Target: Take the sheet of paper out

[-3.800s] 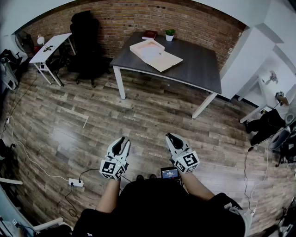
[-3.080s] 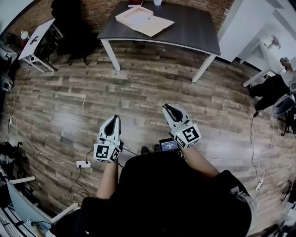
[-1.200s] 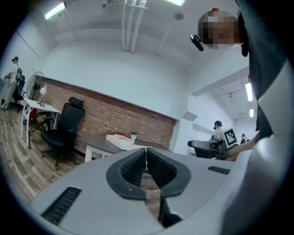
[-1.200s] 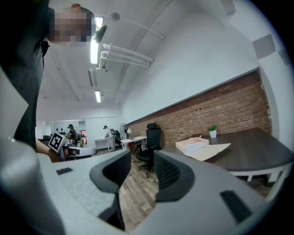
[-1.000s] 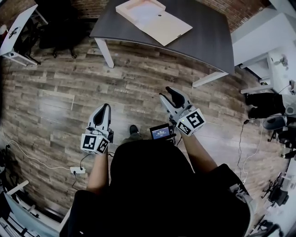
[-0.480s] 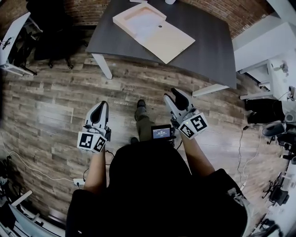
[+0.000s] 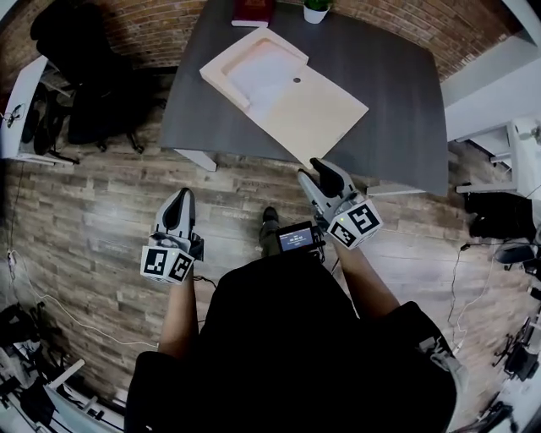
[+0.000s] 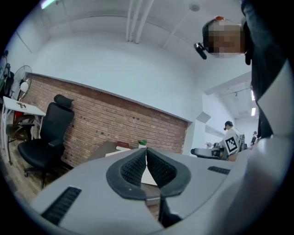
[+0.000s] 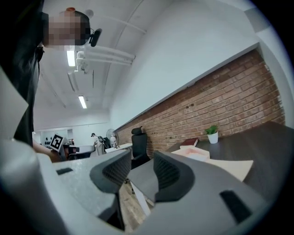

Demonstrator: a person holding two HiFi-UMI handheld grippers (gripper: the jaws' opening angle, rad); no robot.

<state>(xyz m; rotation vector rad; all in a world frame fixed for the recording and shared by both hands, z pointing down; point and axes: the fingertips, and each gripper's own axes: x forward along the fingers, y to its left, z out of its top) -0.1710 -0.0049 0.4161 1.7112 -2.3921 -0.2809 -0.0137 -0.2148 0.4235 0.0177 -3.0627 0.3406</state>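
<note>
An open beige folder (image 7: 292, 97) lies on the dark grey table (image 7: 397, 118), with a white sheet of paper (image 7: 264, 72) in its tray-like far half. In the right gripper view the folder (image 9: 220, 167) shows low over the table top. My right gripper (image 7: 321, 167) is held level near the table's front edge, by the folder's near corner, jaws open and empty (image 9: 141, 159). My left gripper (image 7: 181, 199) hangs over the wooden floor, short of the table and left of it. Its pads (image 8: 138, 163) meet with nothing between them.
A red book (image 7: 252, 12) and a small potted plant (image 7: 315, 10) stand at the table's far edge by the brick wall. A black office chair (image 7: 84, 84) and a white side table (image 7: 21, 101) stand to the left. White furniture (image 7: 516, 144) stands on the right.
The person has walked toward the table, so it now sits much nearer in the head view. Both grippers travelled forward with the person. Their jaws look unchanged.
</note>
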